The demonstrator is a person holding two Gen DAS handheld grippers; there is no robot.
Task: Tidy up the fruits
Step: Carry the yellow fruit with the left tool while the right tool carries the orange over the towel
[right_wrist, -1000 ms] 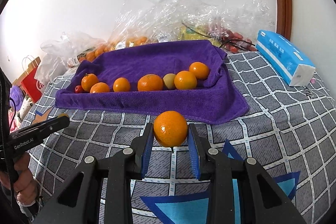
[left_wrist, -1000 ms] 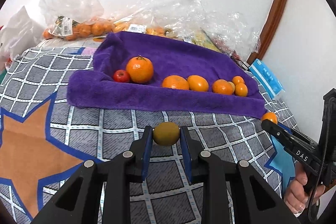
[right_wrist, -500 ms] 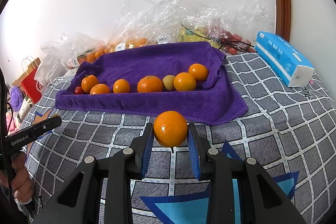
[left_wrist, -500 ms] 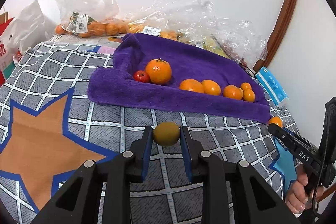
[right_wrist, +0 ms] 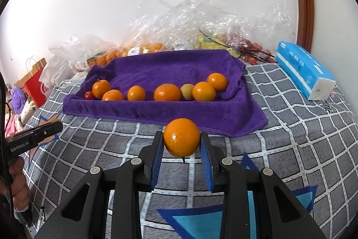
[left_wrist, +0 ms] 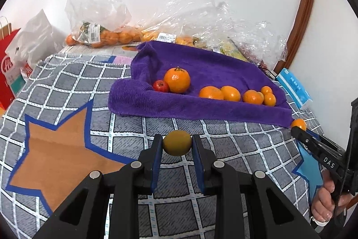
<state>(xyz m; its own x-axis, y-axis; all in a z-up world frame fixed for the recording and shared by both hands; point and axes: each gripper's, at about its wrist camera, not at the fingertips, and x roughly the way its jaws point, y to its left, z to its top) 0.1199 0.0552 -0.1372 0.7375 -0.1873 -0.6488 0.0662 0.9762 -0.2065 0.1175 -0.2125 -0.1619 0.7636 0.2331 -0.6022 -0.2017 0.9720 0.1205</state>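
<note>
The left gripper (left_wrist: 176, 145) was pinching a yellow-green fruit (left_wrist: 177, 142) between its blue pads, above the grey checked bedcover (left_wrist: 67, 86). The right gripper (right_wrist: 181, 145) was pinching an orange (right_wrist: 181, 137) in the same way, in front of the purple towel (right_wrist: 165, 66). On the towel a row of fruits lay: a small red fruit (left_wrist: 160, 85) touching a large orange with stem (left_wrist: 177, 80), then more oranges (left_wrist: 230, 93). Behind the towel, against the wall, clear plastic bags (right_wrist: 179, 26) with fruit were piled. A blue tissue pack (right_wrist: 304, 69) lay at the right of the towel, apart from it.
</note>
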